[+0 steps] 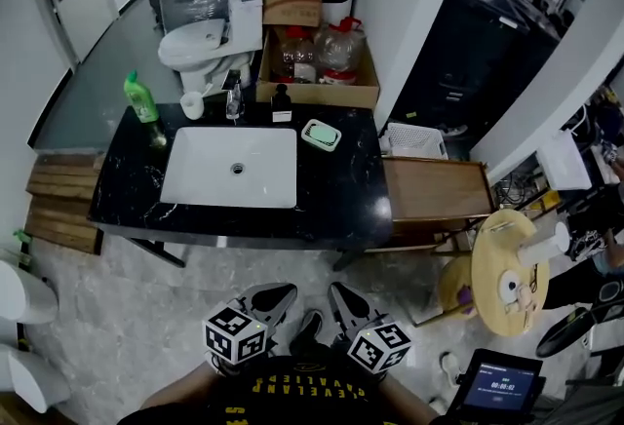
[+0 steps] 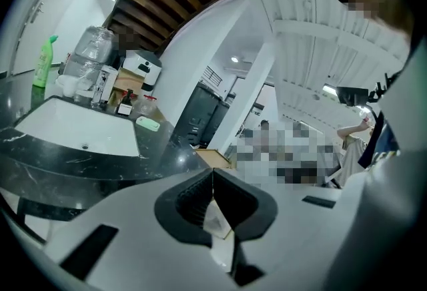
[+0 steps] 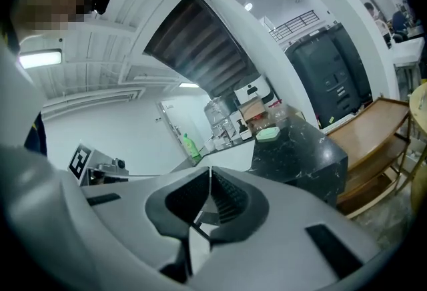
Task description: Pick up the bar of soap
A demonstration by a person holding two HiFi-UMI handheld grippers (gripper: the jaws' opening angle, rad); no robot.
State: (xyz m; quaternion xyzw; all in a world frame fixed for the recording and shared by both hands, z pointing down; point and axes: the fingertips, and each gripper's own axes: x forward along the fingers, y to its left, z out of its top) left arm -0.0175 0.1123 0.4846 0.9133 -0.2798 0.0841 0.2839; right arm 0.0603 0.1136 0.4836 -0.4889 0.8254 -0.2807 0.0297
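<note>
Resting in a pale green dish (image 1: 334, 141) on the black bench (image 1: 341, 194), just right of the white sink (image 1: 195, 174), the bar of soap (image 1: 320, 133) lies well apart from both tools. The left tool (image 1: 282, 293) and right tool (image 1: 337, 291) hang side by side over the floor, each clenched on nothing.

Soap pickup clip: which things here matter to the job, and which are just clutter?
Job: bar of soap, in its dish; left gripper and right gripper, both shut, empty.
Lying about: green bottle; white cup; cardboard box; round wooden table.
</note>
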